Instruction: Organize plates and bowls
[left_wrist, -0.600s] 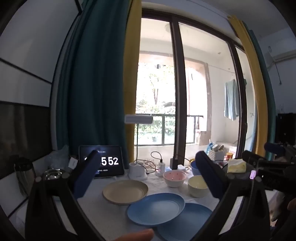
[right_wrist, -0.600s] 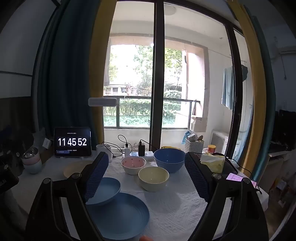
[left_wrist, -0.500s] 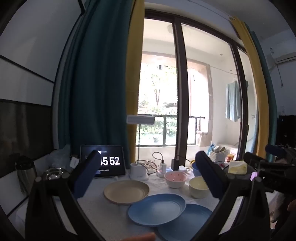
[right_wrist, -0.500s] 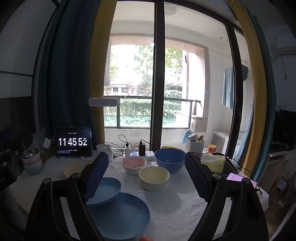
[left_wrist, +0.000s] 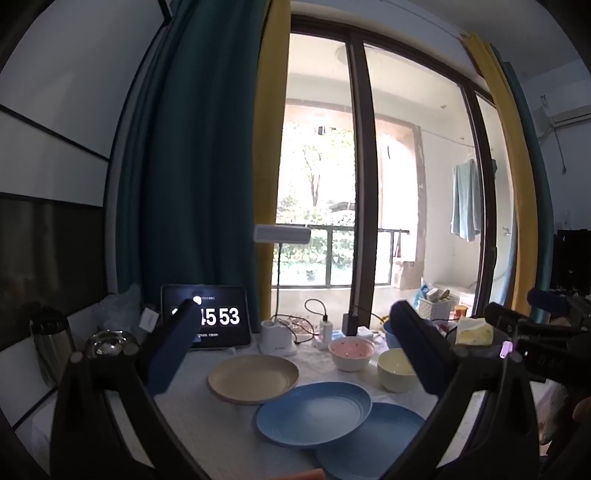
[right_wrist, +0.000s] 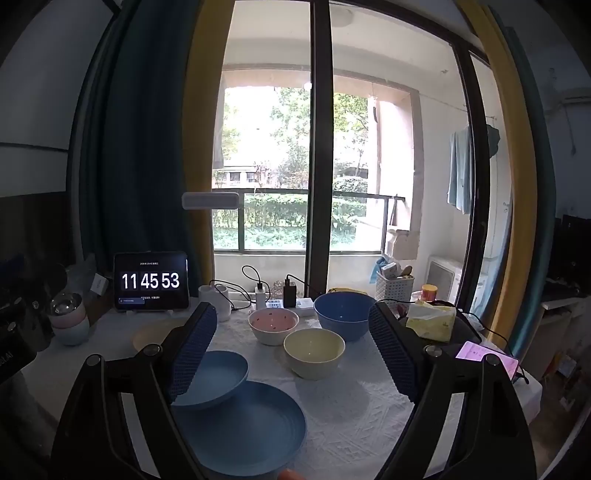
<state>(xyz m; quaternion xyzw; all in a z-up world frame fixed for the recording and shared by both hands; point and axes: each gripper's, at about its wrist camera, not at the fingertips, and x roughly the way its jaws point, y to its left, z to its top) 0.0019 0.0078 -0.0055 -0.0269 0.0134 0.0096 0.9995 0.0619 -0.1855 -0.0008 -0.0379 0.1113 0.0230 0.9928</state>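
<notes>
On the white cloth lie a beige plate (left_wrist: 253, 377) and two blue plates, the upper blue plate (left_wrist: 314, 408) overlapping the lower blue plate (left_wrist: 373, 437). Behind them stand a pink bowl (left_wrist: 351, 352), a cream bowl (left_wrist: 397, 371) and a large blue bowl (right_wrist: 343, 314). My left gripper (left_wrist: 295, 347) hangs open above the plates, holding nothing. My right gripper (right_wrist: 291, 343) is open too, empty, over the cream bowl (right_wrist: 314, 352) and blue plates (right_wrist: 240, 428). The beige plate (right_wrist: 155, 334) is partly hidden by the right gripper's left finger.
At the back stand a tablet clock (right_wrist: 151, 282), a desk lamp (left_wrist: 279, 332), chargers and cables (right_wrist: 280, 295). Stacked cups (right_wrist: 68, 321) and a steel flask (left_wrist: 50, 343) sit far left. A tissue pack (right_wrist: 432, 319) and a phone (right_wrist: 484, 356) lie right.
The left view has tilted up slightly, so the plates sit a little lower in frame. The right gripper has hardly moved. The clock has ticked on one second.
</notes>
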